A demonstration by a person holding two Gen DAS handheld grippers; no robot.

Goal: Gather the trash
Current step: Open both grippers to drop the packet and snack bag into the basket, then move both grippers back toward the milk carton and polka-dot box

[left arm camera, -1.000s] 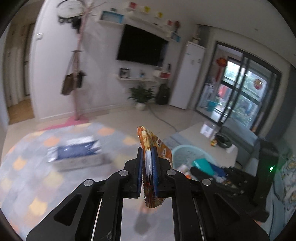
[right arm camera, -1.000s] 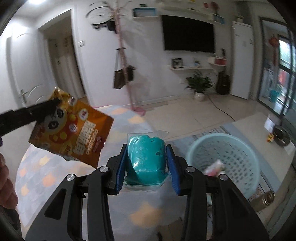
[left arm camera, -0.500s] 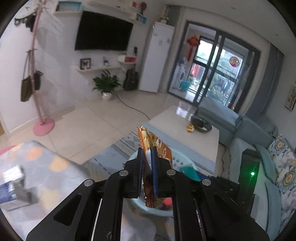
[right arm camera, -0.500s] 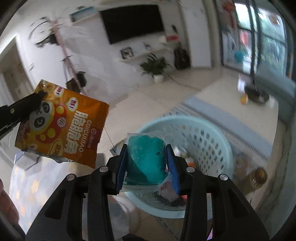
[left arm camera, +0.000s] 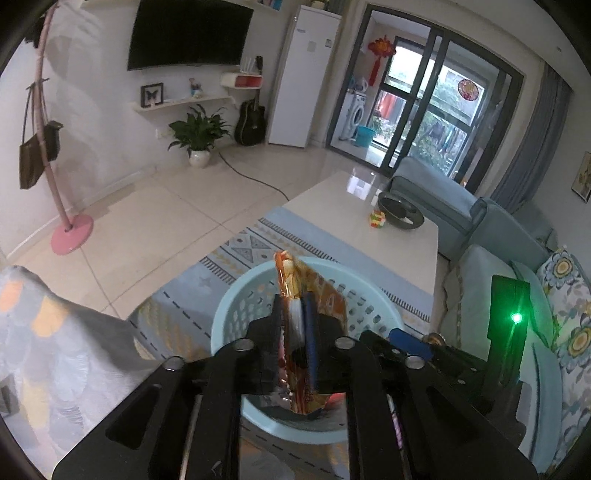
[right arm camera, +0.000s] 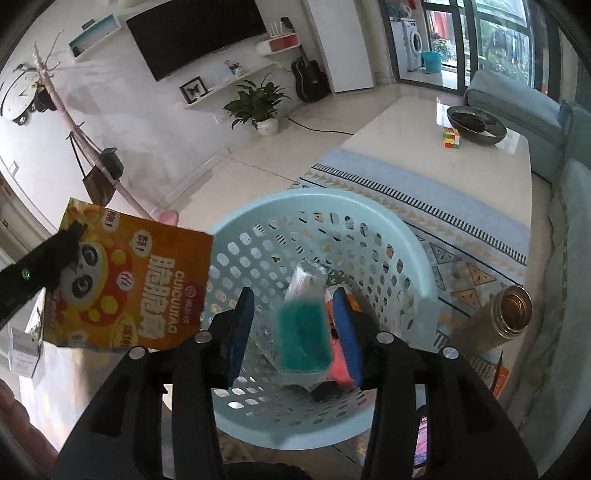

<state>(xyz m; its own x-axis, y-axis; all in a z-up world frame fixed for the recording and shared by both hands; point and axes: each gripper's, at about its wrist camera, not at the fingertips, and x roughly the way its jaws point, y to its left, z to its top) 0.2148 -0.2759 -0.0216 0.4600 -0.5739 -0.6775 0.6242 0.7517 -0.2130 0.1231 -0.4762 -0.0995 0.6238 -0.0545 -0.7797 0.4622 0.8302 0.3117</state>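
Your right claw (right arm camera: 295,328) just spread apart, dropping the teal plastic packet (right arm camera: 303,334) into the pale-blue perforated basket (right arm camera: 413,258) at frame centre; your left claw (left arm camera: 295,332) remains clamped on the orange panda snack bag (left arm camera: 321,295), which goes in next.

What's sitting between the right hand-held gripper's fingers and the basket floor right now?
In the right wrist view, a teal packet lies between the open fingers of the right hand-held gripper, untouched by either, blurred, over the basket. Below lies other trash.

Living room, daylight from glass sliding doors (left arm camera: 436,110) far right ahead. White wall ahead carries a black TV (left arm camera: 188,33), shelf (left arm camera: 181,103) below it, potted plant (left arm camera: 197,134) and guitar (left arm camera: 251,120) on beige tile floor (left arm camera: 155,206). Pale coffee table (left arm camera: 369,236) right of centre, patterned rug (left arm camera: 255,247) under it, grey-blue sofa (left arm camera: 436,192) beyond.
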